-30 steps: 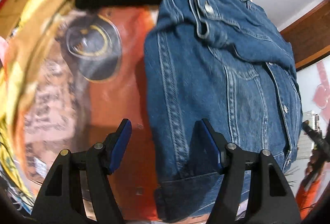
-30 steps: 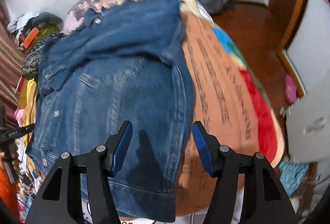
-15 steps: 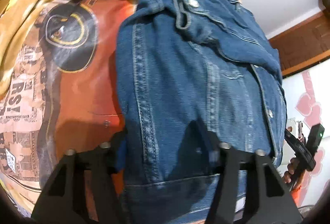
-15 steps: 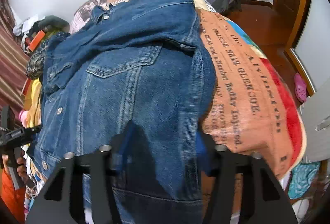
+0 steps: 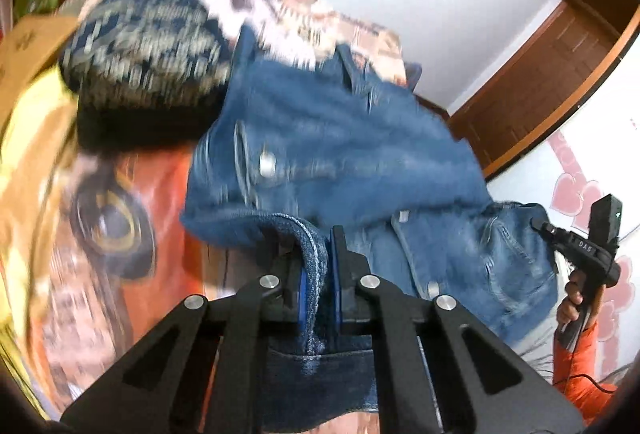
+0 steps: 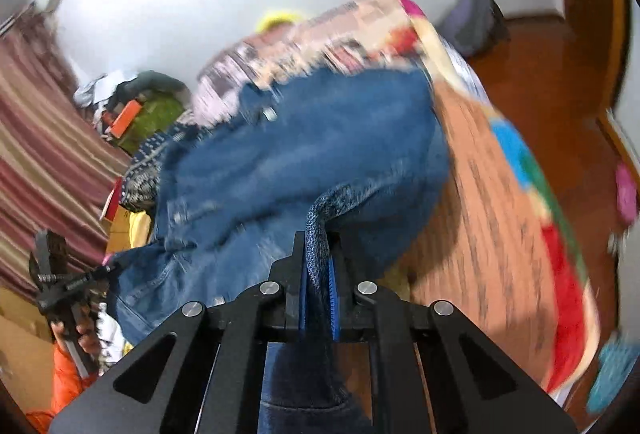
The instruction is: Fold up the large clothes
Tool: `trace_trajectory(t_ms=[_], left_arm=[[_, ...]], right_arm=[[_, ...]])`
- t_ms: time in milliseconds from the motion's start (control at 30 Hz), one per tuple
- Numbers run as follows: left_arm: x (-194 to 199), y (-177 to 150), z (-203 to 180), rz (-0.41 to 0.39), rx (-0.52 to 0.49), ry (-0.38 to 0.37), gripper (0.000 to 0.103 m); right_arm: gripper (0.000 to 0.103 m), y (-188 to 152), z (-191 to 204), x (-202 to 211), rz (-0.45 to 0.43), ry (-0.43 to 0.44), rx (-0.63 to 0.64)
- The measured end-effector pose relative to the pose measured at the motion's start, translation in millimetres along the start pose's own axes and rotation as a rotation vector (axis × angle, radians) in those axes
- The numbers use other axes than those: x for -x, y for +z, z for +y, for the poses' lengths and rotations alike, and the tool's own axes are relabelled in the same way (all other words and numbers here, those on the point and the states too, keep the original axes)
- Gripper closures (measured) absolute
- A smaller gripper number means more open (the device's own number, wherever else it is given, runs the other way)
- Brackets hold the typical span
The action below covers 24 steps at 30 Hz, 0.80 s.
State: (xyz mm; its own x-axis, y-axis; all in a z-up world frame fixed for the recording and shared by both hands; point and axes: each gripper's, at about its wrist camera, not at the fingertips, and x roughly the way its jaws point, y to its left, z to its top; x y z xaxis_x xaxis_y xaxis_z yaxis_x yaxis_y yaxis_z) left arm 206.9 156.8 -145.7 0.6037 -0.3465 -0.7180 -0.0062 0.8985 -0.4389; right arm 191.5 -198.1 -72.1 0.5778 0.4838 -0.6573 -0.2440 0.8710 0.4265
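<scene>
In the left wrist view, your left gripper [image 5: 319, 274] was clamped on a fold of the denim jacket [image 5: 340, 162]. The hem edge stood up between the two blue pads, pinched tight, with the thick seam curling over just above the left finger. Beyond the fingertips the rest of the jacket spread across the printed bedspread [image 5: 132, 218], its collar end toward the far wall and a metal button [image 5: 267, 165] showing on the chest. A dark patterned knit garment [image 5: 144, 46] lay against the jacket's far left corner. At the right edge your right hand [image 5: 576, 294] held the right gripper [image 5: 560, 234], whose tip met the jacket's other hem corner; that stretch of denim hung lifted off the bed.

In the right wrist view, your right gripper [image 6: 318, 270] was likewise closed on the jacket [image 6: 304, 154]. A rolled band of denim hem rose from between the pads and bent over to the right, directly above the fingertips. The jacket body bulged up beyond the fingers and ran away to the left, over the orange part of the bedspread [image 6: 492, 234]. At the lower left your left hand [image 6: 76, 330] gripped the left gripper [image 6: 102, 272], its tip at the jacket's opposite corner. The picture was blurred.
</scene>
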Motion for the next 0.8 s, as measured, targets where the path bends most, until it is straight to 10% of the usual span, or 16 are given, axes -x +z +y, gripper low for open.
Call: trace_trajectory(t_ms=[400,800], left_arm=[[-56,113,35,-0.105,0.092,0.097,0.095],[-118,105,52,0.046,-0.004,0.197,0.095]], right_arm=[[0.097,91,-51,-82,-0.057,-0.078,-0.124],[0.094,77,-76,-136,0.050,-0.154,-0.131]])
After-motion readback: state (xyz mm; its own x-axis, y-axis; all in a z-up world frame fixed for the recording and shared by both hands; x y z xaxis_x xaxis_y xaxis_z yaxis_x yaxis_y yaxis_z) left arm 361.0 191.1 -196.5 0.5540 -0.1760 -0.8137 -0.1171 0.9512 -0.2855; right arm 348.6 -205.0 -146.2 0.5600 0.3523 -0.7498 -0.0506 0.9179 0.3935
